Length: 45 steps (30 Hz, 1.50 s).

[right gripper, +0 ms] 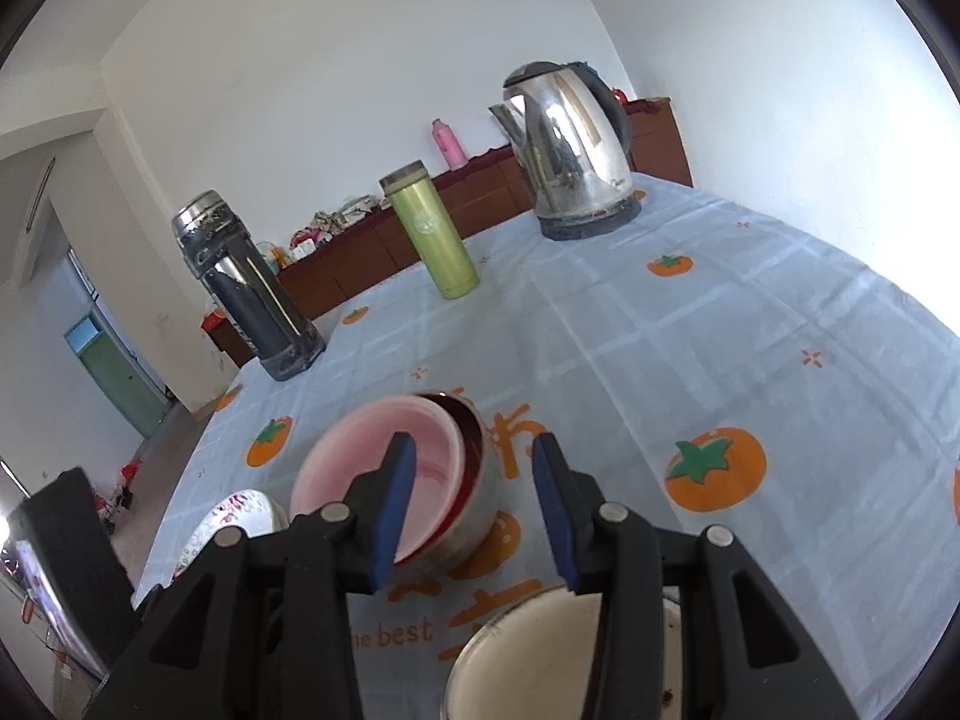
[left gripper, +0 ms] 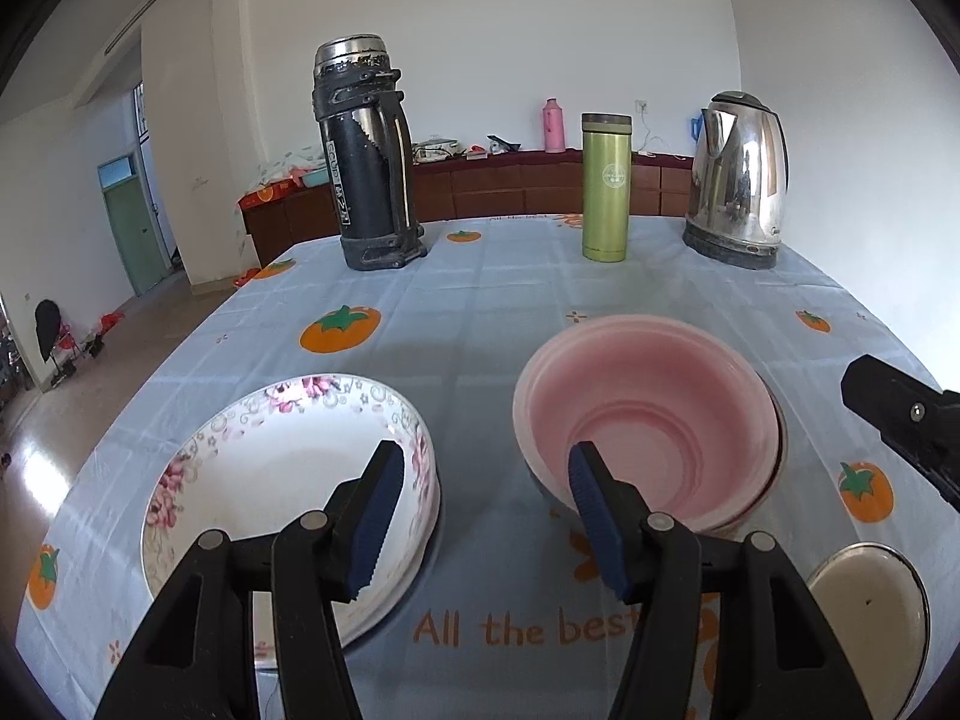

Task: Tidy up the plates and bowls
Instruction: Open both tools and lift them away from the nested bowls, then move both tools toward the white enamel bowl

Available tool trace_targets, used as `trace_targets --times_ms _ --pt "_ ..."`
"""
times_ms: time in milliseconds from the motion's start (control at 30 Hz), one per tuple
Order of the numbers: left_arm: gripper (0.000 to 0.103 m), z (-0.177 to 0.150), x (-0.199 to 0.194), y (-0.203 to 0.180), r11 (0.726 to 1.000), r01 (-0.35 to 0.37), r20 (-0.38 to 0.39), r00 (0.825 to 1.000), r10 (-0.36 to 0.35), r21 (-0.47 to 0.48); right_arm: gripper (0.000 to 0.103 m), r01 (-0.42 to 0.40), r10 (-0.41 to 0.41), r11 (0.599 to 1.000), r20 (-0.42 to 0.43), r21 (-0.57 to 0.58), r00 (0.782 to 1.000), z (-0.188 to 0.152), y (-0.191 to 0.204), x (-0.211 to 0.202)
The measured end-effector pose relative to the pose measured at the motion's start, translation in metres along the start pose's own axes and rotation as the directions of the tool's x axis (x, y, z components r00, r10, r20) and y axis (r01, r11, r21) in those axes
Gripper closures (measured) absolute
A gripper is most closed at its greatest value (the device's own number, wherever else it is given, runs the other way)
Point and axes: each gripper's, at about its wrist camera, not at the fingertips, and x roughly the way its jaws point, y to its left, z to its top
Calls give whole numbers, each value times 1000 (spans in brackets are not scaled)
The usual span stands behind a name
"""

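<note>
A pink bowl [left gripper: 648,414] sits nested in a steel bowl with a red lining [right gripper: 477,474] at mid table. To its left lies a short stack of white floral plates [left gripper: 264,480]. My left gripper [left gripper: 486,468] hovers open over the gap between plates and bowls, with nothing between its fingers. My right gripper [right gripper: 473,453] is open just short of the nested bowls; its left fingertip [right gripper: 399,468] overlaps the pink bowl [right gripper: 360,468] in view. A cream enamel bowl [right gripper: 540,648] lies under the right gripper. The plates' far edge [right gripper: 240,513] shows at the left.
At the table's back stand a black thermos [left gripper: 366,168], a green flask [left gripper: 606,180] and a steel kettle [left gripper: 738,180]. The blue tablecloth [left gripper: 480,300] carries orange fruit prints. The cream bowl [left gripper: 870,612] lies near the front right. The table's left edge drops to the floor.
</note>
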Motion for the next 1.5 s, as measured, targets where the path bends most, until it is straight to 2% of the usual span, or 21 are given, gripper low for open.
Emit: trace_targets --times_ms 267,367,600,967,1200,1300,1500 --pt "43 -1 -12 3 999 30 35 999 -29 -16 61 8 -8 1000 25 -11 1000 -2 -9 -10" --pt "43 -2 -14 8 998 41 35 999 -40 -37 57 20 -20 1000 32 -11 999 -4 -16 -13" --pt "43 -12 -21 15 992 83 5 997 -83 -97 57 43 -43 999 39 15 998 -10 -44 -27" --pt "43 -25 -28 0 993 107 -14 994 -108 -53 57 70 -71 997 23 40 997 -18 -75 -40" --pt "43 -30 -28 5 989 116 -30 992 -119 -87 57 63 -63 998 20 -3 998 -25 -77 -46" --pt "43 -32 -27 7 986 130 -42 990 -136 -108 51 62 -62 998 5 -22 998 -29 -79 -48" --pt "43 -36 -32 -4 986 151 -29 988 -153 -74 50 54 -54 997 6 -60 999 -33 -80 -56"
